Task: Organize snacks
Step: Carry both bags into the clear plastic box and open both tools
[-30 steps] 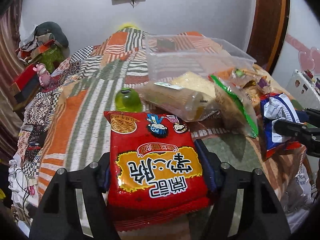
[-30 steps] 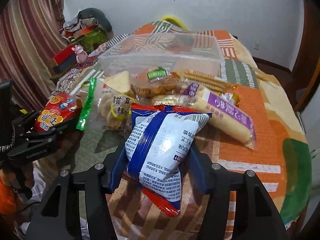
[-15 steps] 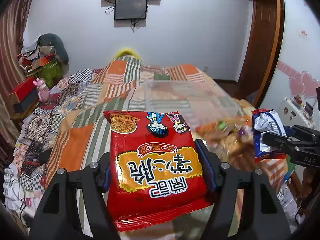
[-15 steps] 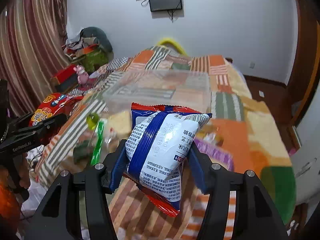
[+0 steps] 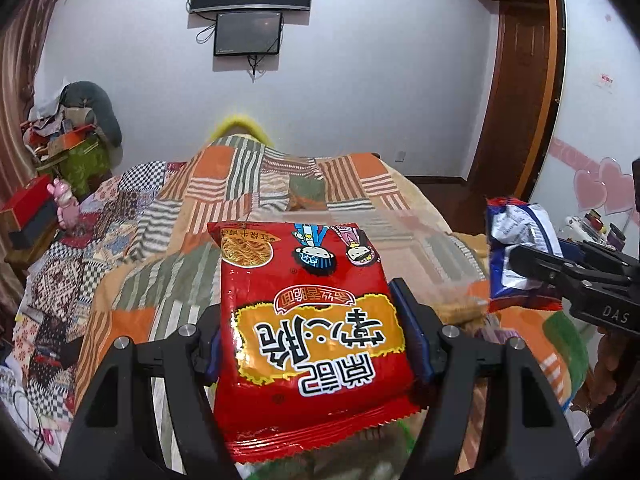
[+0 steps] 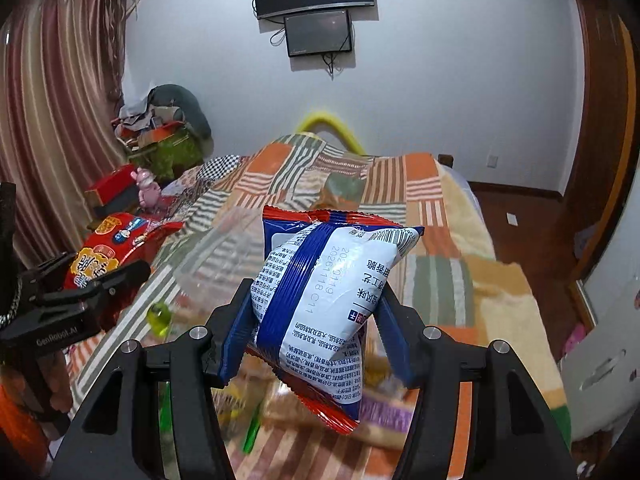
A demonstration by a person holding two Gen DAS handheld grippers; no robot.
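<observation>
My left gripper (image 5: 312,332) is shut on a red noodle snack packet (image 5: 308,320) and holds it raised above the bed. My right gripper (image 6: 316,328) is shut on a blue and white snack packet (image 6: 328,300), also raised. Each gripper shows in the other's view: the right one with its blue packet (image 5: 520,256) at the right edge, the left one with its red packet (image 6: 112,256) at the left. A clear plastic bin (image 5: 384,240) lies blurred on the patchwork blanket beyond both packets. More snack bags (image 6: 260,404) lie blurred below the right gripper.
A patchwork blanket (image 5: 192,216) covers the bed. A green jelly cup (image 6: 160,316) sits on it left of the right gripper. Boxes and clutter (image 5: 60,148) stand at the far left by the curtain. A wooden door (image 5: 516,100) is at the right.
Both grippers have lifted and tilted up with their packets. The snack pile and bin have dropped low in view; the wall and screens now fill the top.
</observation>
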